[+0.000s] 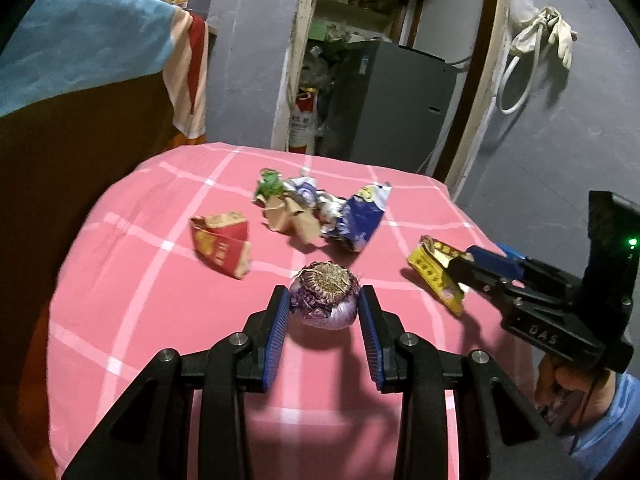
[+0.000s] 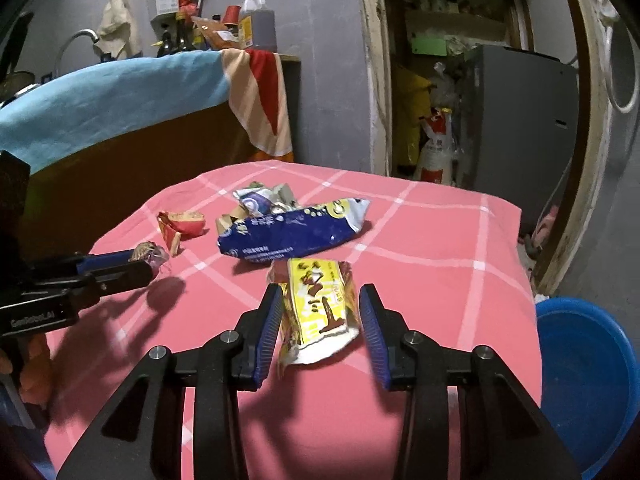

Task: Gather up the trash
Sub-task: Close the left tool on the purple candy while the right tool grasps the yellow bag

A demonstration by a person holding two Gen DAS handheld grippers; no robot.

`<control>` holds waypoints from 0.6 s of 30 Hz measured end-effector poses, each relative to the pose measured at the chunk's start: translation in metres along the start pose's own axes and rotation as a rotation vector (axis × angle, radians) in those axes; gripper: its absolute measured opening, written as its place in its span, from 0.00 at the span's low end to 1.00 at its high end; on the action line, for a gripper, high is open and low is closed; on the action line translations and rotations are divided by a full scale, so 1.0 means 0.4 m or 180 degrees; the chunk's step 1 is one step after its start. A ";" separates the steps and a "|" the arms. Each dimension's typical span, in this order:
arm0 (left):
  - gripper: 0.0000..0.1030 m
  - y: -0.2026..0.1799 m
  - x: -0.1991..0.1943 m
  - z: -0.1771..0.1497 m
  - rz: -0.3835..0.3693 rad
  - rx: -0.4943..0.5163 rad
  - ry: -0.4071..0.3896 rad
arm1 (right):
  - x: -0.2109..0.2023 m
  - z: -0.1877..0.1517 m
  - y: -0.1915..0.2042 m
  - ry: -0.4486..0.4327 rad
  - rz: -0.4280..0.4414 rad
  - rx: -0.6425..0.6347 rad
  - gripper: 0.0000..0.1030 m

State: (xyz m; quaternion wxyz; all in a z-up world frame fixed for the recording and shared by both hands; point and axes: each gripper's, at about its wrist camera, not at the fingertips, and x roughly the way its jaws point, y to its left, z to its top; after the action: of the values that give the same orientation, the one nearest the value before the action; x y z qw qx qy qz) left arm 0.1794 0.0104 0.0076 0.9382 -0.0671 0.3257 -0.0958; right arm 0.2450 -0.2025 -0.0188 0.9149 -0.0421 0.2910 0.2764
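Trash lies on a pink checked tablecloth point(image 1: 120, 280). My left gripper point(image 1: 325, 300) is shut on a purple onion point(image 1: 324, 300) with a dry brown top and holds it above the cloth; both pads touch its sides. It also shows in the right wrist view point(image 2: 148, 254). My right gripper point(image 2: 320, 304) is open around a yellow snack wrapper point(image 2: 318, 308), which seems lifted off the cloth; from the left wrist view point(image 1: 436, 270) the fingers grip its edge. A blue chip bag point(image 2: 288, 232), a red carton point(image 1: 222, 244), brown paper point(image 1: 288, 216) and a green scrap point(image 1: 270, 182) lie further back.
A blue plastic basin point(image 2: 588, 376) stands on the floor at the table's right edge. A counter draped with a blue and striped cloth point(image 2: 120, 92) stands to the left. A grey appliance point(image 2: 524, 120) and a doorway are behind the table.
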 end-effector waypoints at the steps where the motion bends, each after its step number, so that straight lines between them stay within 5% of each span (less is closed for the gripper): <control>1: 0.30 -0.003 0.003 -0.001 0.0000 0.0000 0.0016 | 0.003 -0.002 -0.002 0.0009 -0.0001 0.0013 0.33; 5: 0.30 -0.005 0.013 -0.010 0.0075 -0.0010 0.0127 | 0.007 -0.008 -0.008 0.0072 0.0079 0.0024 0.34; 7: 0.30 0.003 0.016 -0.018 0.0094 -0.0068 0.0175 | 0.015 -0.011 -0.005 0.0104 0.0071 0.0009 0.50; 12: 0.30 0.025 0.016 -0.025 0.0133 -0.0192 0.0219 | 0.041 -0.010 0.011 0.0146 0.0006 -0.0102 0.60; 18: 0.30 0.033 0.015 -0.027 0.0121 -0.0248 0.0247 | 0.083 -0.008 0.012 0.0294 -0.0024 -0.0112 0.60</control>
State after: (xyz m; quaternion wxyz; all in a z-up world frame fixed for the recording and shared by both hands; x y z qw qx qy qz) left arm 0.1790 0.0212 -0.0070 0.9232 -0.0937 0.3666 -0.0678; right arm 0.2632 -0.1833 -0.0395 0.9007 -0.0720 0.3278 0.2758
